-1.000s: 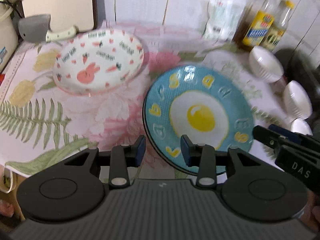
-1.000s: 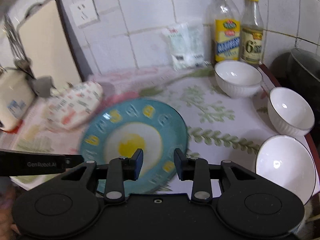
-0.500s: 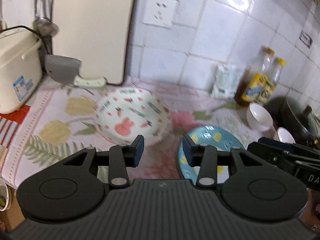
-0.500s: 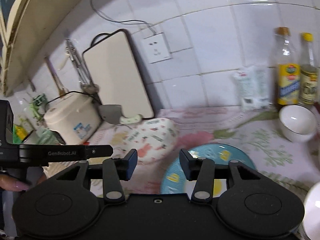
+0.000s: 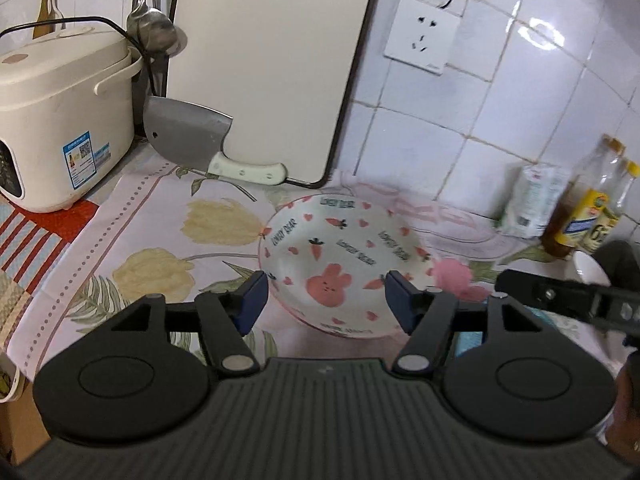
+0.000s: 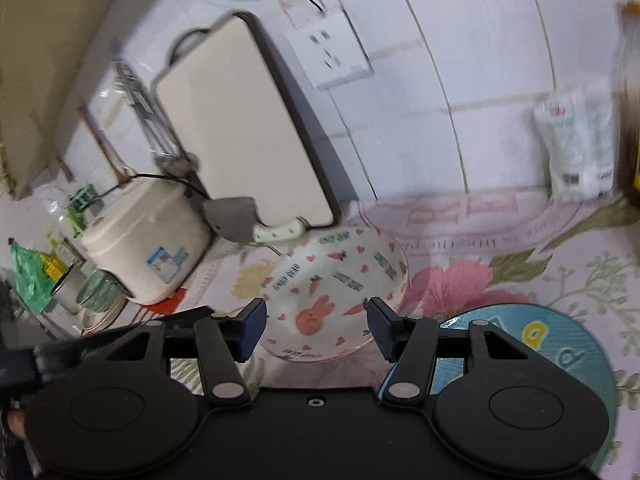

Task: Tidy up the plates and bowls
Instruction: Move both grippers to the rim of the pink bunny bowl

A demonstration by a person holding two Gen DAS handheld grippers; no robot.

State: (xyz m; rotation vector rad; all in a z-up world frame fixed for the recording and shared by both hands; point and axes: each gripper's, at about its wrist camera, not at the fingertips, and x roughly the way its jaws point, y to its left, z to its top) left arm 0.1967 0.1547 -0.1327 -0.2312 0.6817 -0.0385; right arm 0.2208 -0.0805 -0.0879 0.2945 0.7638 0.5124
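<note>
With both my left gripper (image 5: 326,296) and right gripper (image 6: 316,326) spread empty, a shallow rim pinch could tip the bunny plate (image 5: 344,260).

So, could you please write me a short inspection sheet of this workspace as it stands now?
Surface: flowered cloth covers the counter.
Job's things: bunny plate and blue plate lie side by side on it.
Clutter: cleaver, rice cooker, bottles, white packet.
Grippers: left gripper and right gripper both open, empty, facing the bunny plate.
Cables: black cord over the cooker.
Surroundings: tiled wall, socket, cutting board leaning.
</note>
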